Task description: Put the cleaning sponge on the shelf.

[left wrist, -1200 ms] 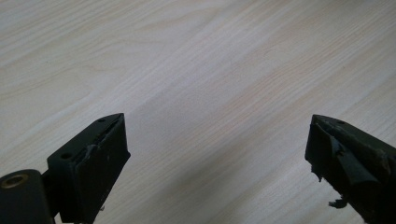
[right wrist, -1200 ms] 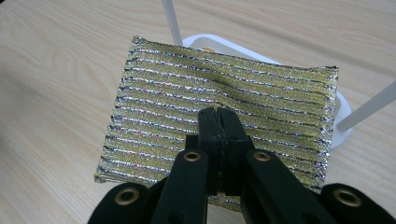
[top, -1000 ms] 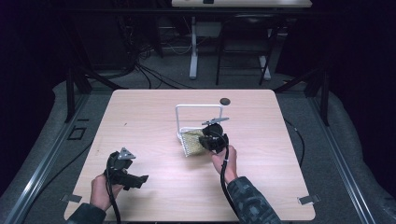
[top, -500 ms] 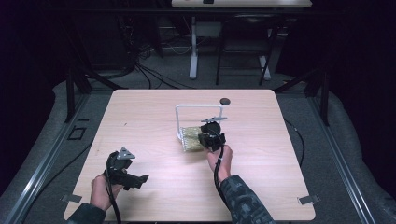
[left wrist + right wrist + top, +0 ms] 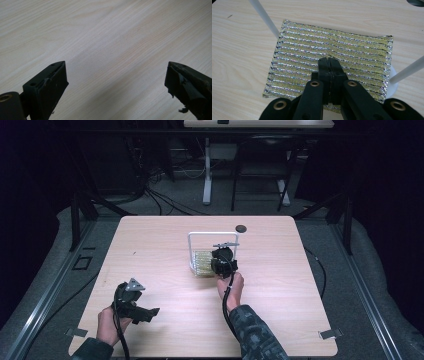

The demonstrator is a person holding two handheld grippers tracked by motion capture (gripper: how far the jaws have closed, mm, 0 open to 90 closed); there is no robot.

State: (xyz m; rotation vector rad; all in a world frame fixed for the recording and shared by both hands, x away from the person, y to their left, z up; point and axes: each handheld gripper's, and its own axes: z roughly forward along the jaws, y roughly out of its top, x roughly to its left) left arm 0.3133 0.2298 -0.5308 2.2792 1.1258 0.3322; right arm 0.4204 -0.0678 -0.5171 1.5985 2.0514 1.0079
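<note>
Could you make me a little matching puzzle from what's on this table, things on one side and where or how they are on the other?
Things:
1. left tool
2. right tool
3. sponge
4. dark disc

States or places:
A. lies flat under the white rack
B. jaws wide open over bare wood
C. near the table's far edge
D. jaws shut, above the sponge

Pairs: 1-B, 2-D, 3-A, 4-C

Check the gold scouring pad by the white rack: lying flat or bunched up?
Flat. In the right gripper view the scouring pad lies spread on the table, all edges visible, under the shut right gripper.
</note>
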